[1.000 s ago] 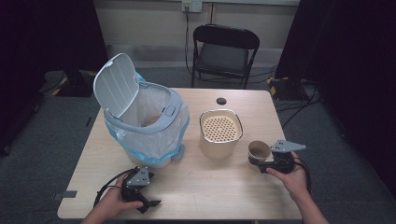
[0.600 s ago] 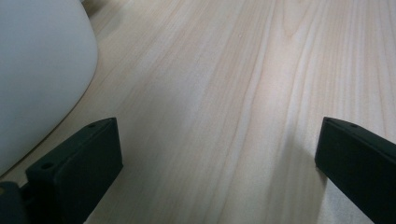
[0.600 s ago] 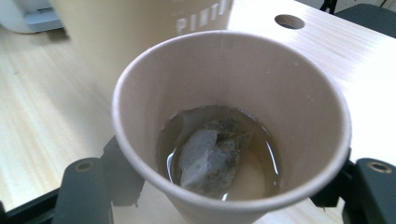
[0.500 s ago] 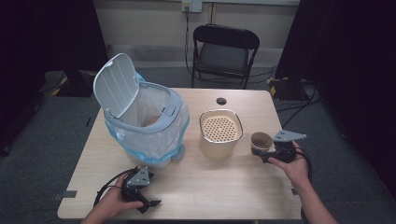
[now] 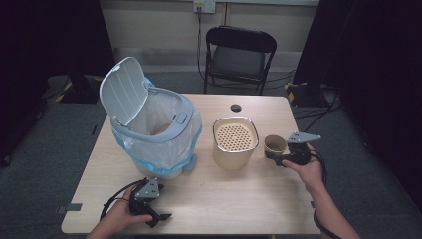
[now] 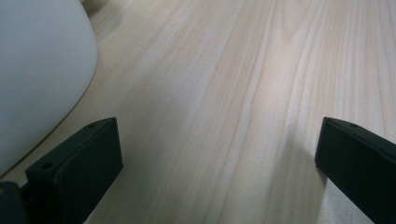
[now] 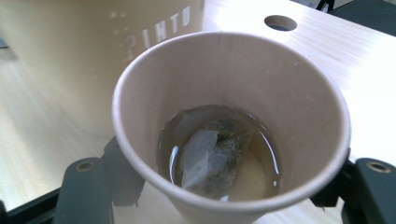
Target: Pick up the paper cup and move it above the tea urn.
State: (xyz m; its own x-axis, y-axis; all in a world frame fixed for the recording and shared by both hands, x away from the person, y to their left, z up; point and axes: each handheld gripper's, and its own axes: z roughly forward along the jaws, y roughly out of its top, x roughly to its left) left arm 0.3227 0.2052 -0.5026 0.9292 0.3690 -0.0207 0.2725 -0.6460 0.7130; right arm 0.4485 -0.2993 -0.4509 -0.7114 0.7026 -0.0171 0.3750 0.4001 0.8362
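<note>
Right gripper view, operator: paper cup point(image 7: 229, 121) sits between the jaws of the right gripper point(image 7: 224, 186), clamped at the lower wall. Contents: shallow liquid and a tea bag point(image 7: 210, 156).

Checker: Confirmed. Step in hand, as judged: carrying the cup toward the strainer container point(image 5: 235, 142), which stands just beyond the cup from the gripper.

Operator: Next move likely calls for lifting the cup above the perforated top, then tilting it so the liquid drains and the bag is caught. Keep the cup level until it is over the holes.

Checker: Risk: thin paper wall may buckle under the clamp; liquid may spill on the table point(image 5: 239, 199).

Operator: Obstacles: the container's near wall is directly ahead, so clearance must come from height. Lined bin point(image 5: 157, 134), lid up, stands past the container, well apart.

Checker: Left gripper point(image 5: 149, 206)?

Operator: Jaws spread wide, nothing between them, resting over bare table, with the bin's white base just beside one jaw.
</note>
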